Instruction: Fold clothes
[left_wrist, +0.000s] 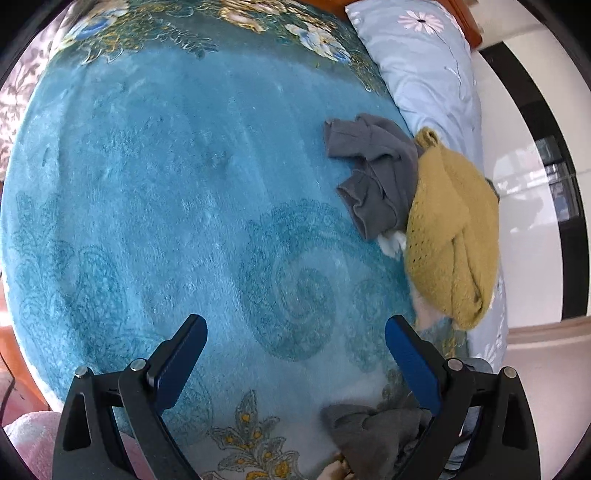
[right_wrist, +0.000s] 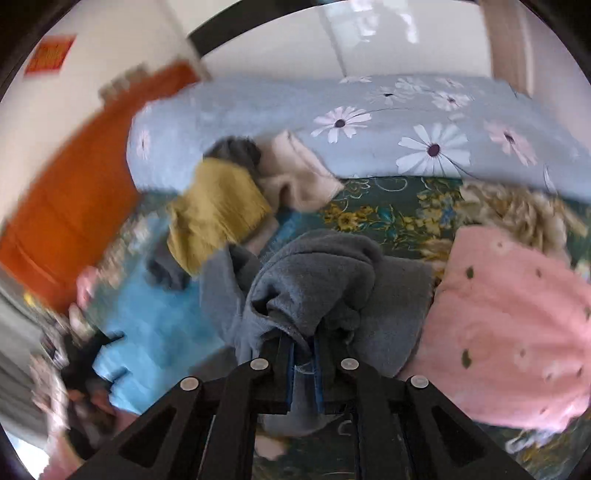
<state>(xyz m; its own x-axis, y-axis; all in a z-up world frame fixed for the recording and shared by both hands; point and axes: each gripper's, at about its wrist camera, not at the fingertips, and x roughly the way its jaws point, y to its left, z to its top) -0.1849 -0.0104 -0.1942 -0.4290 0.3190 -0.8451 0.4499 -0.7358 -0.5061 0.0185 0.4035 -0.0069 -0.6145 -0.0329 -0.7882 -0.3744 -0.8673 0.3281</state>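
Observation:
My right gripper (right_wrist: 303, 345) is shut on a grey fleece garment (right_wrist: 317, 273), which bunches up over the fingers above the bed. The same grey garment (left_wrist: 373, 432) shows at the bottom right of the left wrist view. My left gripper (left_wrist: 295, 332) is open and empty above the blue blanket (left_wrist: 184, 203). A pile lies at the bed's right side: a dark grey garment (left_wrist: 376, 170) and a mustard knit sweater (left_wrist: 450, 229). In the right wrist view the mustard sweater (right_wrist: 218, 210) lies beside a beige garment (right_wrist: 295, 173).
A light blue floral pillow (left_wrist: 424, 66) lies along the bed's far right edge; it also shows in the right wrist view (right_wrist: 406, 125). A pink garment (right_wrist: 509, 325) lies at the right. An orange wooden headboard (right_wrist: 66, 195) stands at the left.

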